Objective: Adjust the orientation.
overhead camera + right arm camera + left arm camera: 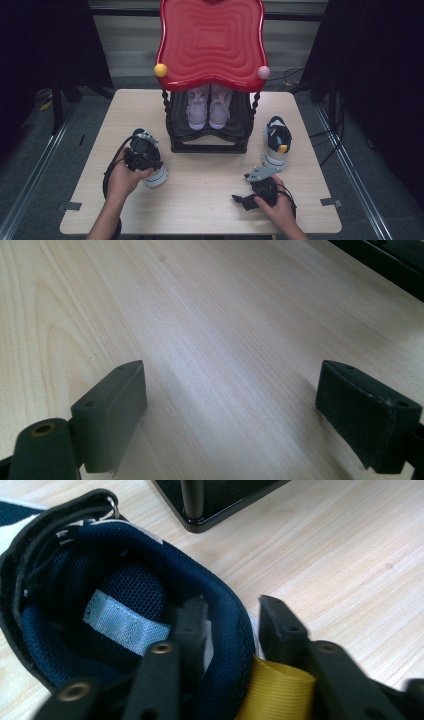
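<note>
My left gripper point(142, 156) is at the table's left, over a navy and white shoe point(157, 176). In the left gripper view one jaw is inside the shoe point(125, 590) and the other outside. My left gripper point(232, 614) is shut on the padded heel collar, just above the yellow heel tab point(277, 692). The matching second shoe point(276, 141), with its own yellow tab, stands on the table at the right of the rack. My right gripper point(243, 199) lies low near the front right, and in its own view it point(230, 390) is open over bare wood.
A black shoe rack point(207, 147) with a red wavy top point(212, 40) stands at the table's back centre, and a pair of pink shoes point(209, 107) sits on its lower shelf. The rack's corner point(200, 507) is close beyond the held shoe. Dark curtains flank the table point(210, 190).
</note>
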The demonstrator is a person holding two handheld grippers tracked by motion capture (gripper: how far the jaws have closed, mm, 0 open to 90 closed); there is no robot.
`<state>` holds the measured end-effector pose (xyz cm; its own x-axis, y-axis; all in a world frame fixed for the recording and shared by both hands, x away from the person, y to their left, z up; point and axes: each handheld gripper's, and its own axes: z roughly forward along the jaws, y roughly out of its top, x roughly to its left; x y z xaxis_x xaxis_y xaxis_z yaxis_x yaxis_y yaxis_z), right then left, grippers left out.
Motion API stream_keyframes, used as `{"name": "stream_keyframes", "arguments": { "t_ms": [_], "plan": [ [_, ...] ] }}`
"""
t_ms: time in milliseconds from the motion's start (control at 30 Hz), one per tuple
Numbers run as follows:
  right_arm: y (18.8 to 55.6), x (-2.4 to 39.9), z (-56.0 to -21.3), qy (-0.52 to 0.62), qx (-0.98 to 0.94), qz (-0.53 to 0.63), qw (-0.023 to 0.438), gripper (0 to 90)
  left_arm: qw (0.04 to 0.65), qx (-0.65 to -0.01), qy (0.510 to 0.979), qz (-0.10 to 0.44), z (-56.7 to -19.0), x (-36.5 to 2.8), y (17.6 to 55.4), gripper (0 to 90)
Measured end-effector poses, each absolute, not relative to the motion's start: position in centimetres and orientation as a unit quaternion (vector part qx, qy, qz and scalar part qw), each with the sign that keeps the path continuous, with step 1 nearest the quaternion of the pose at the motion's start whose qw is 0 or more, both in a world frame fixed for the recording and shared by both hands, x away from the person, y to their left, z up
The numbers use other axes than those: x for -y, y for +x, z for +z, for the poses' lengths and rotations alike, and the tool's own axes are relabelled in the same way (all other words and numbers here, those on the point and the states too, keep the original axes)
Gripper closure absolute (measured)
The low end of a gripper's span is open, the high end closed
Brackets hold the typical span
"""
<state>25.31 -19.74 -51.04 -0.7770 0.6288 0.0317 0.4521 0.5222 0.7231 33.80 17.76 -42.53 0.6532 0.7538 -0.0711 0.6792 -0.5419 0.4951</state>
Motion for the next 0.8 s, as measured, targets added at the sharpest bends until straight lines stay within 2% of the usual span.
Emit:
{"name": "stream_keyframes", "arguments": {
  "t_ms": [33,67,100,133,267,433,533,633,800],
  "plan": [
    [25.3,19.7,-51.0,0.313,-0.864,0.376,0.117,12.4,0.249,-0.408,0.875,0.073,-42.5,-17.9,33.9,55.7],
    [25.3,19.7,-51.0,0.313,-0.864,0.376,0.117,12.4,0.249,-0.408,0.875,0.073,-42.5,-17.9,33.9,43.6],
    [25.3,19.7,-51.0,0.313,-0.864,0.376,0.117,12.4,0.247,-0.4,0.88,0.075,-42.3,-18.0,33.9,43.6],
    [25.3,19.7,-51.0,0.313,-0.864,0.376,0.118,12.4,0.251,-0.398,0.879,0.078,-42.2,-18.1,33.9,38.8],
    [25.3,19.7,-51.0,0.313,-0.864,0.376,0.117,12.4,0.261,-0.39,0.879,0.083,-41.5,-18.9,33.6,31.2],
    [25.3,19.7,-51.0,0.313,-0.864,0.376,0.117,12.4,0.243,-0.36,0.897,0.082,-41.3,-19.8,33.1,29.4],
    [25.3,19.7,-51.0,0.313,-0.864,0.376,0.118,12.4,0.235,-0.341,0.906,0.083,-41.3,-19.7,32.5,36.2],
    [25.3,19.7,-51.0,0.313,-0.865,0.375,0.118,12.4,0.218,-0.33,0.914,0.087,-41.2,-19.1,32.1,36.4],
    [25.3,19.7,-51.0,0.313,-0.865,0.375,0.118,12.4,0.21,-0.316,0.922,0.072,-40.9,-18.2,31.8,41.9]
  ]
}}
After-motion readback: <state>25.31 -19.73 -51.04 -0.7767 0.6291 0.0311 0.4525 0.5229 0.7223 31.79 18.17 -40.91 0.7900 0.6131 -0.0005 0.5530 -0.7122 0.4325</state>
